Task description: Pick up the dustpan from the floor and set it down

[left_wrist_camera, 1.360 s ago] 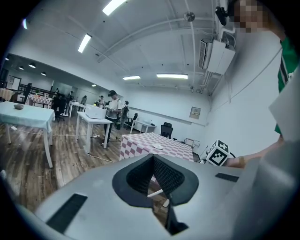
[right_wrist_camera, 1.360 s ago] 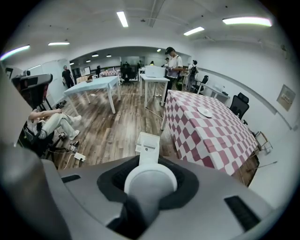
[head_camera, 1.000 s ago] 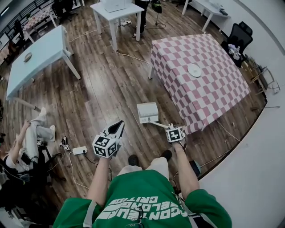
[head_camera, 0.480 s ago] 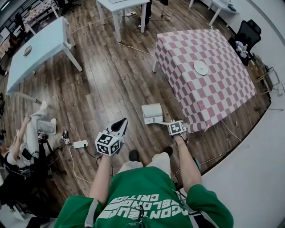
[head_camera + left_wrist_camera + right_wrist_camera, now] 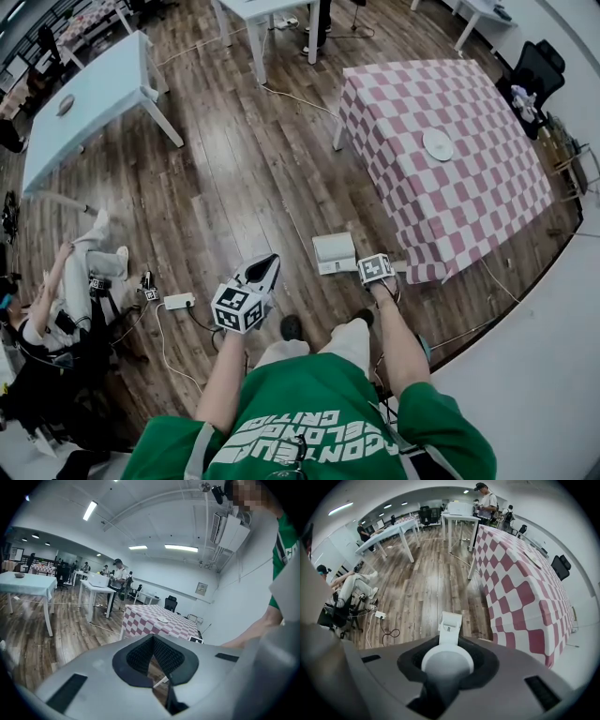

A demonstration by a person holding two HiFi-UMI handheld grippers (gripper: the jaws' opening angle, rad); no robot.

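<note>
Right gripper (image 5: 448, 654) points down, clamped on dustpan (image 5: 335, 253); left gripper (image 5: 267, 263) closed, empty.

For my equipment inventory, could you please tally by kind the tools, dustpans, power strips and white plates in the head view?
Hand-held two-jaw tools: 2 (left tool, right tool)
White plastic dustpan: 1
White power strip on the floor: 1
White round plate: 1
Total: 5

I count one dustpan (image 5: 335, 253), one plate (image 5: 438, 144), one checkered tabletop (image 5: 469, 202), one power strip (image 5: 178, 301), plus left gripper (image 5: 265, 264) and right gripper (image 5: 371, 273), two in all.
</note>
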